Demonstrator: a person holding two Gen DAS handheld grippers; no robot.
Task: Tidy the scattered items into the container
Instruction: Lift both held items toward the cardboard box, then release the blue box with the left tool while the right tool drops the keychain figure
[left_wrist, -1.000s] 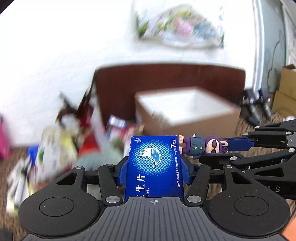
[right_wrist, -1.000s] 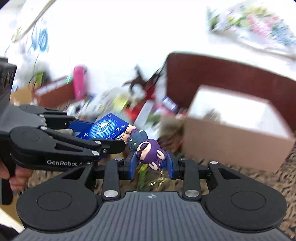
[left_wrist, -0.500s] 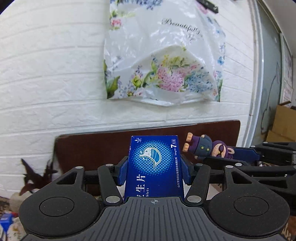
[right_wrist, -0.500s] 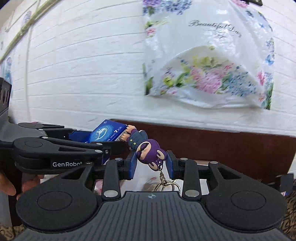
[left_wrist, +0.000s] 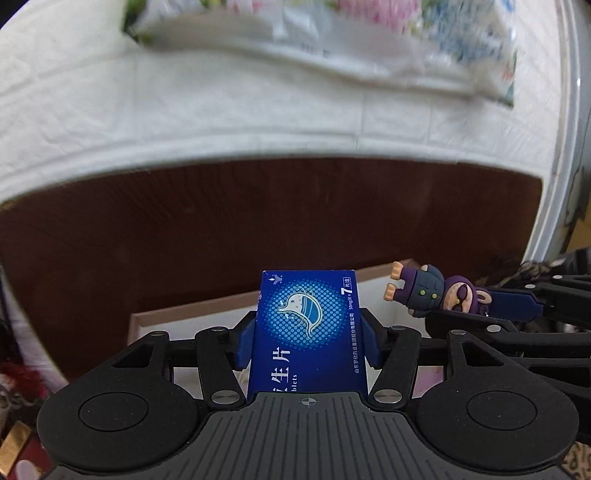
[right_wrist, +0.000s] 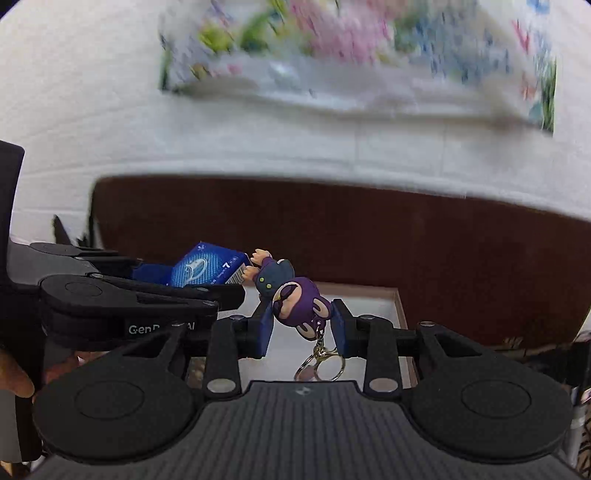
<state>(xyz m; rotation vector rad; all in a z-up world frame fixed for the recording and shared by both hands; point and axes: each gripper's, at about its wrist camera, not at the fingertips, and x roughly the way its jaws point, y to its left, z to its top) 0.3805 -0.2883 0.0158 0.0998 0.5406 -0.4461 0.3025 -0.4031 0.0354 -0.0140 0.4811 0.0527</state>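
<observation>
My left gripper (left_wrist: 307, 341) is shut on a blue tablet box (left_wrist: 308, 325) with a white whale-like logo, held upright. My right gripper (right_wrist: 301, 326) is shut on a purple cartoon figure keychain (right_wrist: 291, 301), whose metal ring (right_wrist: 319, 363) dangles below. Both are held above the open cardboard box (left_wrist: 184, 314) with a white inside, which also shows in the right wrist view (right_wrist: 400, 306). The figure (left_wrist: 432, 290) sits just right of the tablet box in the left wrist view; the tablet box (right_wrist: 207, 269) sits left of the figure in the right wrist view.
A dark brown board (left_wrist: 258, 221) stands behind the box against a white brick wall (left_wrist: 184, 110). A floral plastic bag (right_wrist: 351, 48) hangs on the wall above. Clutter lies at the far left (left_wrist: 14, 384). A patterned carpet shows at the right (right_wrist: 532, 347).
Both grippers tilted down and moved forward: the bag slid up out of view and the cardboard box came into view below the held items. Both grips unchanged.
</observation>
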